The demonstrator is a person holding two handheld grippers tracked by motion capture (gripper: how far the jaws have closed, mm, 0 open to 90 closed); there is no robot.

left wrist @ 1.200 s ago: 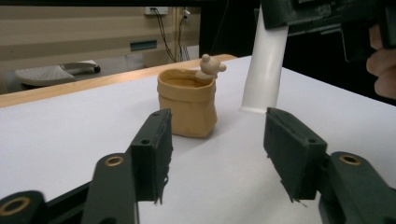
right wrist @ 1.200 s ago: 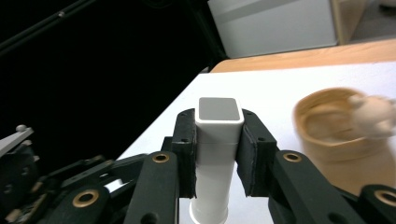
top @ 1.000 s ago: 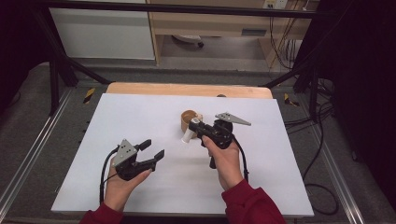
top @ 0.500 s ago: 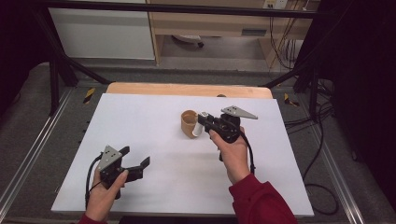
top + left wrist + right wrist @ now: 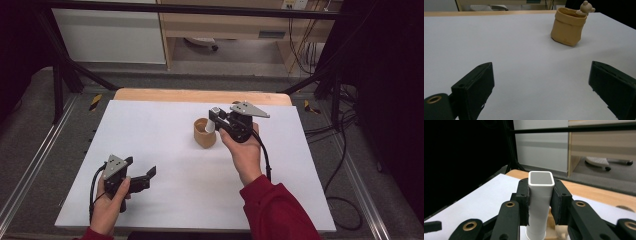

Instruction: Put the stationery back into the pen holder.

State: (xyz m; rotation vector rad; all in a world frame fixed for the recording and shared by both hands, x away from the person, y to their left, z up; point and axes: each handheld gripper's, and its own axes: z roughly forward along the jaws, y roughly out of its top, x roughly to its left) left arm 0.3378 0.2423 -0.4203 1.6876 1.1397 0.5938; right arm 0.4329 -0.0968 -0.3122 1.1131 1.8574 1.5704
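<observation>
White tube (image 5: 214,120) higher, left tongs (image 5: 142,175) wider.

So your high view sits above your side of the white table (image 5: 165,150), looking forward and down, far enough back to catch the whole tabletop plus the floor and shelving behind it. Your left gripper view rides low, just over the tabletop, looking across it past its own two jaws at the tan pouch (image 5: 567,26) further off. Your right gripper view is up close, looking along its jaws at the white tube (image 5: 539,202) and out toward the room's back wall. The pouch (image 5: 205,132) and the tube (image 5: 212,120) also show from above, so that's your overlap.
</observation>
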